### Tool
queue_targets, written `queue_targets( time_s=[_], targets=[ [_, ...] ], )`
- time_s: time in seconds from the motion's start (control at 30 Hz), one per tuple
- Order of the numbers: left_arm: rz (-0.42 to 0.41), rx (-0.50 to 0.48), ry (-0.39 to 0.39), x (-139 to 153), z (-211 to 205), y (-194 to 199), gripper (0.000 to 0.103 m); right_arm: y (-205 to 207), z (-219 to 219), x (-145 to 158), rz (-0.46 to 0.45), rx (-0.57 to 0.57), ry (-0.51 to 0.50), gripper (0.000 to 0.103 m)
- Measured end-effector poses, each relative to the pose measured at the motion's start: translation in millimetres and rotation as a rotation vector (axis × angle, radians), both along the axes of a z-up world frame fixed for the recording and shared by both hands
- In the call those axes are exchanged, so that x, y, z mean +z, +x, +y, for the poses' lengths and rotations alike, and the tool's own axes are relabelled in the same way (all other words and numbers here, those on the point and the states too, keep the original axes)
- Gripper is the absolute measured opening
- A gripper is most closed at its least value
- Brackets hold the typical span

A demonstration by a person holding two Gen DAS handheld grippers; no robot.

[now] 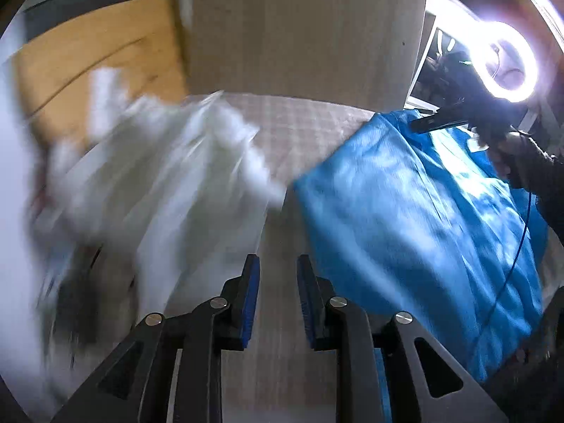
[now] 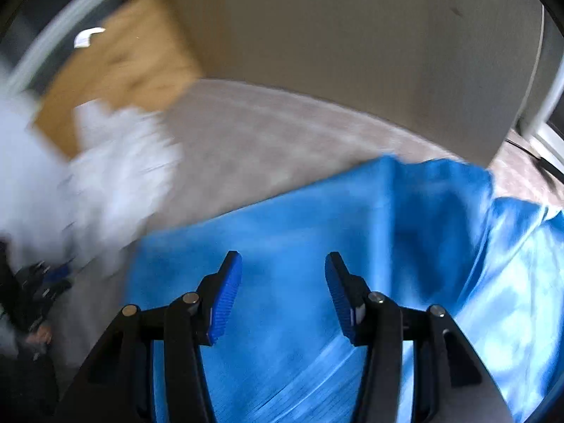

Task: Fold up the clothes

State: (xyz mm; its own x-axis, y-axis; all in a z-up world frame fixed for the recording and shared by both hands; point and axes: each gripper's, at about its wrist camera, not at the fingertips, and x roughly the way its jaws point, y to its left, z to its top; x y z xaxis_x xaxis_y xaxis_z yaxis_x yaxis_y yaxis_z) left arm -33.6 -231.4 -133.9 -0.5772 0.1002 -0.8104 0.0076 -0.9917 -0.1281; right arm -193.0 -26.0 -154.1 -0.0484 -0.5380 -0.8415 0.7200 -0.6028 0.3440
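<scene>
Blue garment [image 2: 317,246] lies spread on the pale bed cover [image 2: 246,148], directly under the right gripper [image 2: 283,292], whose jaws stand apart and empty above it. From the left gripper [image 1: 278,299], narrowly parted and holding nothing, the cloth sits to the right. White clothes [image 1: 158,176] lie heaped at far left. By my reading the right hand is nearer for the next grasp.

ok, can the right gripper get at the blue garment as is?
Probably yes. The right gripper is open with nothing between its pads, and the blue garment lies spread right beneath and ahead of it, nothing covering it.
</scene>
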Motion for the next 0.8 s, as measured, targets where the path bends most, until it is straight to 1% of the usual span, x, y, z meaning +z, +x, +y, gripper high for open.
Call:
queue_targets(
  time_s=[0.07, 0.13, 0.2, 0.27, 0.3, 0.37, 0.47, 0.57, 0.6, 0.67, 0.73, 0.8],
  targets=[
    [-0.021, 0.049, 0.017, -2, -1, 57, 0.021, 43, 17, 21, -0.012, 0.076, -0.06, 0.049],
    [-0.044, 0.095, 0.053, -11, 5, 111, 0.021, 78, 40, 21, -0.02, 0.144, -0.079, 0.049],
    [-0.067, 0.14, 0.129, -32, 20, 158, 0.027, 117, 50, 9, 0.003, 0.197, -0.035, 0.049],
    [-0.093, 0.143, 0.198, -53, 38, 182, 0.028, 143, 49, -14, 0.033, 0.222, 0.029, 0.049],
    [-0.105, 0.138, 0.21, -65, 50, 188, 0.028, 152, 47, -29, 0.039, 0.23, 0.062, 0.049],
    [-0.106, 0.123, 0.2, -83, 72, 193, 0.028, 163, 45, -49, 0.021, 0.232, 0.102, 0.049],
    [-0.081, 0.104, 0.176, -98, 89, 194, 0.03, 173, 44, -62, 0.021, 0.223, 0.129, 0.049],
    [-0.074, 0.117, 0.152, -111, 92, 191, 0.032, 177, 37, -79, 0.014, 0.21, 0.137, 0.049],
    [-0.073, 0.119, 0.155, -114, 91, 189, 0.032, 179, 34, -86, 0.011, 0.21, 0.139, 0.049],
    [-0.072, 0.113, 0.191, -121, 89, 187, 0.032, 183, 31, -89, 0.024, 0.214, 0.149, 0.049],
    [-0.067, 0.106, 0.185, -123, 91, 184, 0.032, 188, 29, -87, 0.05, 0.223, 0.161, 0.049],
    [-0.078, 0.111, 0.194, -128, 90, 181, 0.015, 191, 26, -87, 0.064, 0.232, 0.172, 0.05]
  ],
)
